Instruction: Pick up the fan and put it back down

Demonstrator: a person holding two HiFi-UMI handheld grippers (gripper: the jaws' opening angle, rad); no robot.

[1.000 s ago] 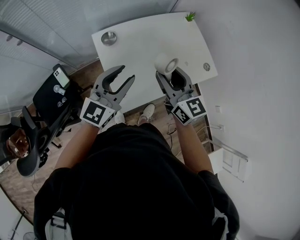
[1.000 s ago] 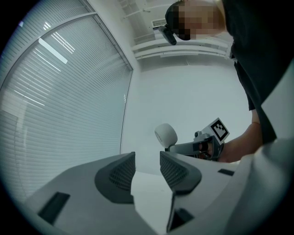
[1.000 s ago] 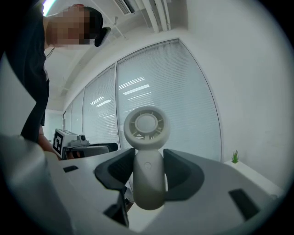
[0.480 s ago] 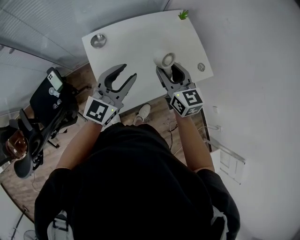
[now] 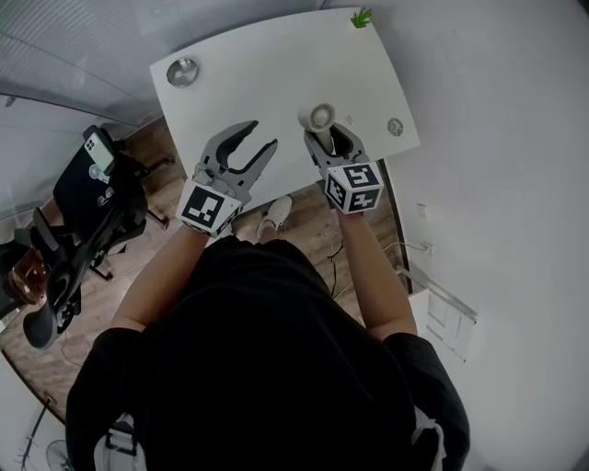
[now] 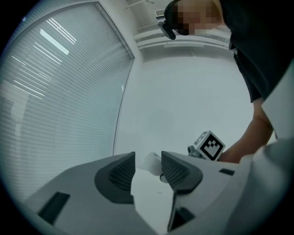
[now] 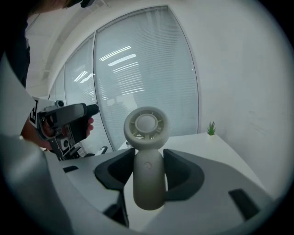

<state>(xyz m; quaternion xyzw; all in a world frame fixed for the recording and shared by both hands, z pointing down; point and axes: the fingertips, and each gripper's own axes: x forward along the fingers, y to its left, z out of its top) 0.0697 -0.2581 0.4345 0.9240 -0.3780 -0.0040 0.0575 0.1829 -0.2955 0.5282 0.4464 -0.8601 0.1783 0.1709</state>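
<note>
A small white hand fan (image 5: pixel 322 117) stands upright over the front right part of the white table (image 5: pixel 276 64). My right gripper (image 5: pixel 329 138) is shut on its handle. In the right gripper view the fan (image 7: pixel 147 151) fills the gap, and both pads press the handle below the round head. I cannot tell whether its base touches the table. My left gripper (image 5: pixel 259 138) hovers at the table's front edge to the left, and its jaws have just been opening, with nothing between them. The left gripper view shows the gripper (image 6: pixel 148 167) open and the fan (image 6: pixel 151 161) beyond it.
On the table are a round metal dish (image 5: pixel 182 71) at the back left, a small round disc (image 5: pixel 394 127) by the right edge and a little green plant (image 5: pixel 361 17) at the far corner. A black exercise machine (image 5: pixel 74 221) stands on the floor at the left.
Both grippers have moved up the picture, farther toward the table. The fan has stayed between the right jaws. The left jaws stand a little wider.
</note>
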